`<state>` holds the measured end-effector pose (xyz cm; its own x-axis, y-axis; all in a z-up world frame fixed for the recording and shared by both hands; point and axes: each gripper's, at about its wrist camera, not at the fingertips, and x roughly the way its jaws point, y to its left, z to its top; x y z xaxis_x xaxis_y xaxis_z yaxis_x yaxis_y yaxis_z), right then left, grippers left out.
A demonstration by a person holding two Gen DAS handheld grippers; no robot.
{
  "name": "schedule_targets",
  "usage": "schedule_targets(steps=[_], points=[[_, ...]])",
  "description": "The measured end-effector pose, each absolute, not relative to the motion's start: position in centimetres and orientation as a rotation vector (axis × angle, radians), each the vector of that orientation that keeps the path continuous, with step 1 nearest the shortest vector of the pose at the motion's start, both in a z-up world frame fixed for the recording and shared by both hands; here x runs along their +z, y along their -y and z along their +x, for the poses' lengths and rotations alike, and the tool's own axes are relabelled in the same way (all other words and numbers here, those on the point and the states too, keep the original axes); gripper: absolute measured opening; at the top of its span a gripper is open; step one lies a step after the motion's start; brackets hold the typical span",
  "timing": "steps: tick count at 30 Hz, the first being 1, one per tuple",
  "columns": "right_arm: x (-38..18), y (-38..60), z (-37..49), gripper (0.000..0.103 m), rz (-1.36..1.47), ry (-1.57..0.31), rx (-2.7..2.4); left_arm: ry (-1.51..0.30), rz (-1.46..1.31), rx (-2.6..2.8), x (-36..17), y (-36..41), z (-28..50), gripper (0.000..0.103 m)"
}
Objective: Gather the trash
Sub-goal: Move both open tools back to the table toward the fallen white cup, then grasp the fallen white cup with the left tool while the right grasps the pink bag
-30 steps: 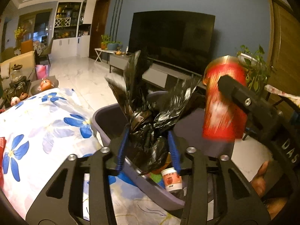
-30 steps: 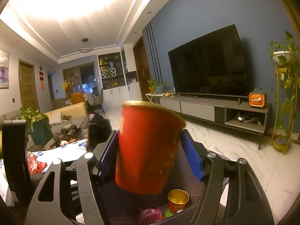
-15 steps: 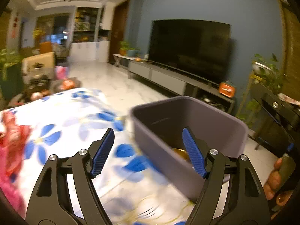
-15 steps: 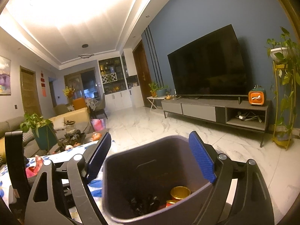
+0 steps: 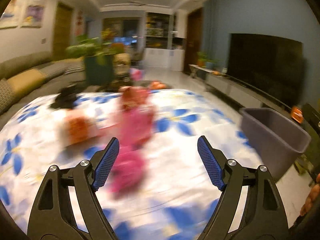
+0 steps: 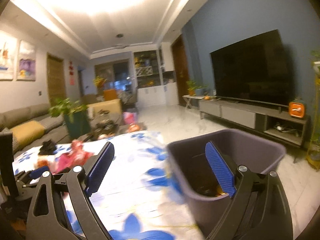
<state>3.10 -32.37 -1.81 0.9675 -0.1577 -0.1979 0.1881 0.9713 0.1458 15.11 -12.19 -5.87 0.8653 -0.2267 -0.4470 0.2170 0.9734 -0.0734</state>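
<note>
A grey trash bin [image 5: 280,132] stands at the right edge of the table with the blue-flowered cloth [image 5: 180,172]; it also shows in the right wrist view [image 6: 260,152], with some trash inside. My left gripper [image 5: 158,160] is open and empty above the cloth. Blurred pink trash [image 5: 136,128], an orange-and-white piece [image 5: 78,128] and a black crumpled bag [image 5: 64,98] lie ahead of it. My right gripper [image 6: 160,168] is open and empty, by the bin's near left rim. The pink trash [image 6: 70,158] and black bag [image 6: 47,147] show at its left.
A TV [image 6: 250,70] on a low console [image 6: 250,116] stands along the blue wall on the right. A sofa [image 5: 24,76] and a potted plant [image 5: 96,60] lie beyond the table. White tiled floor [image 6: 180,120] runs between.
The left gripper let go of the black bag and the right let go of the red cup over the bin. Both opened and swung left, toward the trash on the table.
</note>
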Motion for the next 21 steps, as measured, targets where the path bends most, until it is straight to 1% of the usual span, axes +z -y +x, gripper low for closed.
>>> schedule_targets(steps=[8,21], points=[[-1.9,26.2,4.4,0.089,0.132,-0.212,-0.032,-0.466,-0.069,-0.023,-5.5,3.8,14.3,0.079],[-3.5,19.0,6.9,0.089,0.081,-0.303,0.091,-0.434,-0.124,0.081,-5.2,-2.7,12.2,0.079]])
